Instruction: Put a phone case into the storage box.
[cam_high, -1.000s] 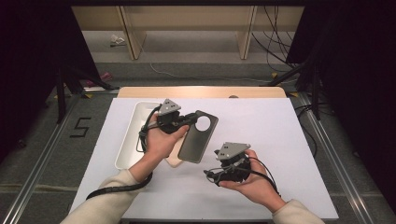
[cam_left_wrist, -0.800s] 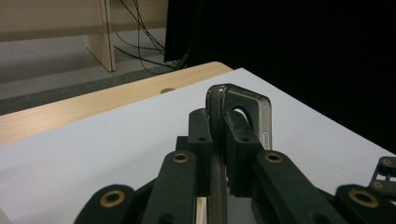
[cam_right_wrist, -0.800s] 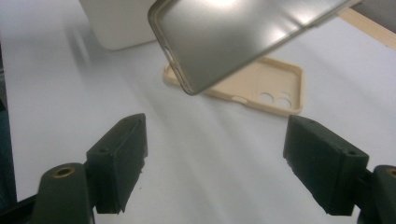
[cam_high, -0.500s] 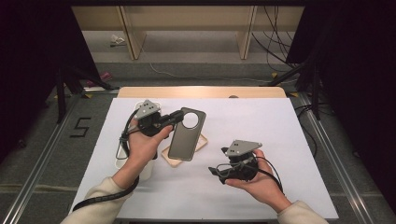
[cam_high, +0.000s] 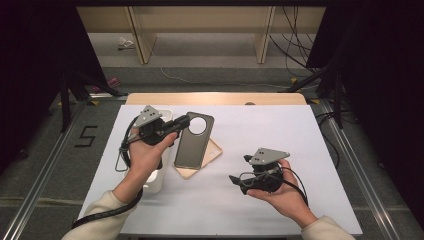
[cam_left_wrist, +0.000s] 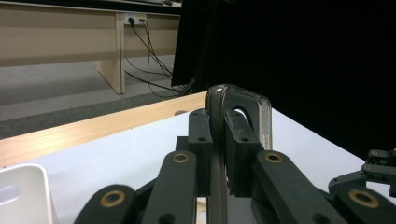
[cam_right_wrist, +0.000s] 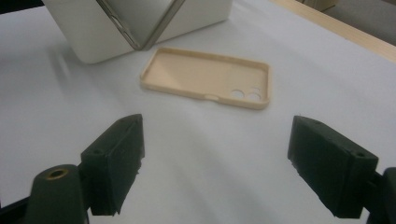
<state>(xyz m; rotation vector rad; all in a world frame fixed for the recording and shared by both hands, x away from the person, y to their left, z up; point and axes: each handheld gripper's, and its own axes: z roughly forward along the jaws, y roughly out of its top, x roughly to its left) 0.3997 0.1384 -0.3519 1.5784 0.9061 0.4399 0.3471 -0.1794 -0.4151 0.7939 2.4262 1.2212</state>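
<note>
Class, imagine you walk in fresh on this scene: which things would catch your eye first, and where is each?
First, the dark grey phone case with its round camera hole, held up above the table's middle, clamped in the left tongs. Beneath it lies a beige phone case, open side up on the white table, beside a white bin. To the right, the right tongs stand wide open and hold nothing, pointed at the beige case.

You are in a lab or test room. Your white worktop (cam_high: 300, 150) stands between dark curtains (cam_high: 380, 75). Behind the worktop, loose cables (cam_high: 295, 40) trail on the grey floor (cam_high: 200, 55) under a wooden bench (cam_high: 200, 15).
</note>
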